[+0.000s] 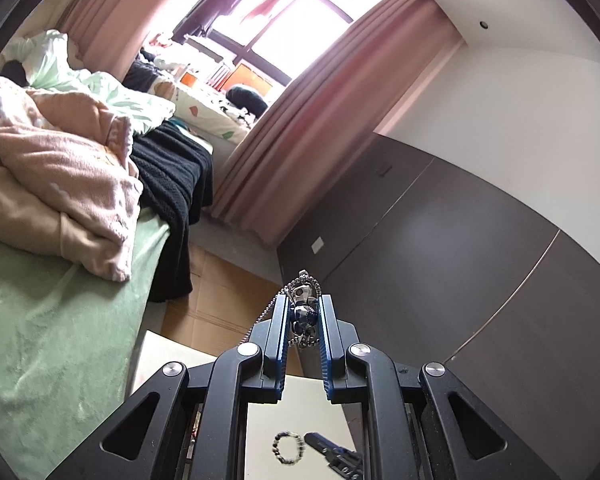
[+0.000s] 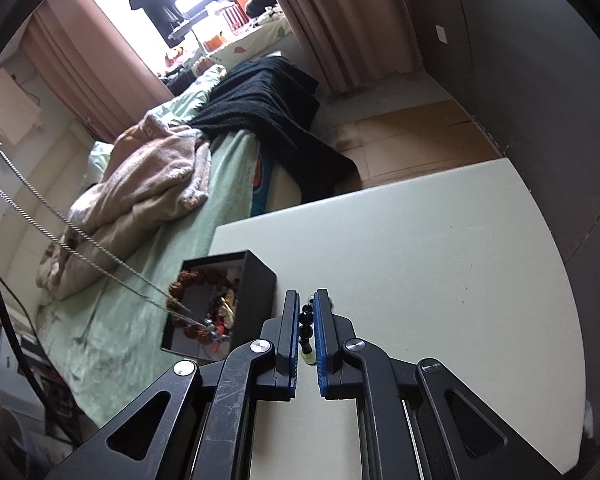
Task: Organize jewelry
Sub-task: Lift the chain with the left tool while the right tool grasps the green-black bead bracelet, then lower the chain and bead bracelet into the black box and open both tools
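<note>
The necklace [image 1: 305, 312] sits bunched between the nearly closed fingers of your left gripper [image 1: 304, 320], held high above the table [image 2: 420, 240], its silver chain running down into the black box [image 2: 256, 280] of brown beads near the table's left edge. To the right, your right gripper [image 2: 308, 320] is pinched on a black bead bracelet [image 2: 306, 322], low over the table.

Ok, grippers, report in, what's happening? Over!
Left gripper shut on silver chain necklace, its end trailing into black jewelry box. Right gripper shut on black bead bracelet. Nothing blocking.
</note>
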